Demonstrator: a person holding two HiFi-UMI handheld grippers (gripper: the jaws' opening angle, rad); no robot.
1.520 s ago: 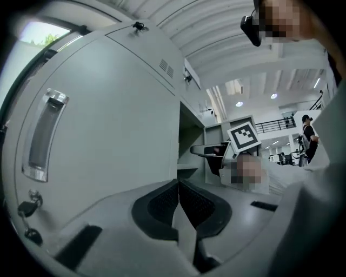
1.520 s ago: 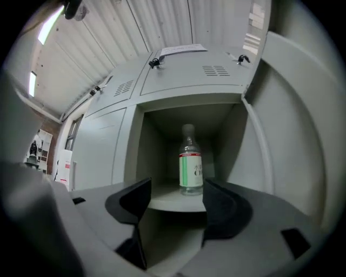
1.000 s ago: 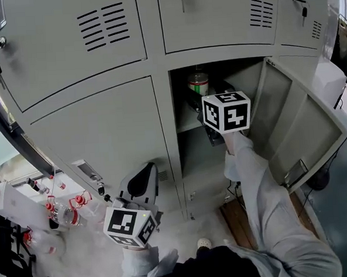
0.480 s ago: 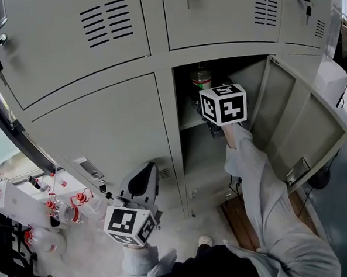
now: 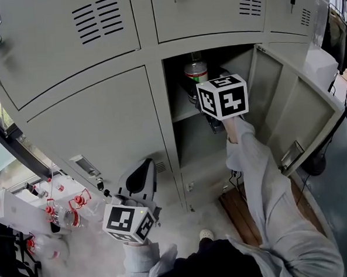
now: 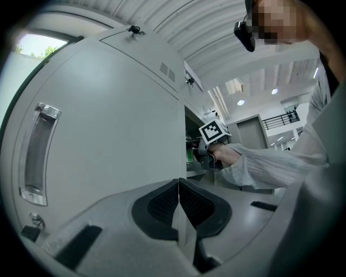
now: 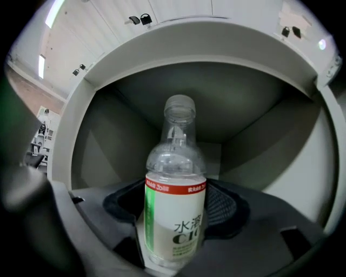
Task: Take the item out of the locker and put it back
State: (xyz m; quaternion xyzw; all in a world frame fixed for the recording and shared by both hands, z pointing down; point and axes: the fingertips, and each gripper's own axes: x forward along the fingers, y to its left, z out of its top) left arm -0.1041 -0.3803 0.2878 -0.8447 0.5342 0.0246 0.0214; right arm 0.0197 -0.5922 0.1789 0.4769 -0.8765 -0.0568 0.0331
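Note:
A clear plastic bottle (image 7: 175, 200) with a white, green and red label stands upright inside the open locker compartment (image 5: 184, 114). In the head view the bottle (image 5: 196, 72) shows on the upper shelf, just behind the marker cube. My right gripper (image 7: 174, 216) reaches into the compartment, and its dark pads (image 7: 224, 208) press on both sides of the bottle's lower body. In the head view the right gripper (image 5: 211, 106) is mostly hidden behind its cube. My left gripper (image 5: 142, 177) hangs low in front of the closed lower doors, its jaws shut on nothing (image 6: 178, 205).
The locker door (image 5: 304, 112) stands swung open to the right of my right arm. Several bottles with red caps (image 5: 61, 213) lie on the floor at the left. A wooden board (image 5: 239, 210) lies on the floor under the open locker.
My right gripper has moved a little up and further into the compartment toward the bottle. The left gripper has stayed where it was.

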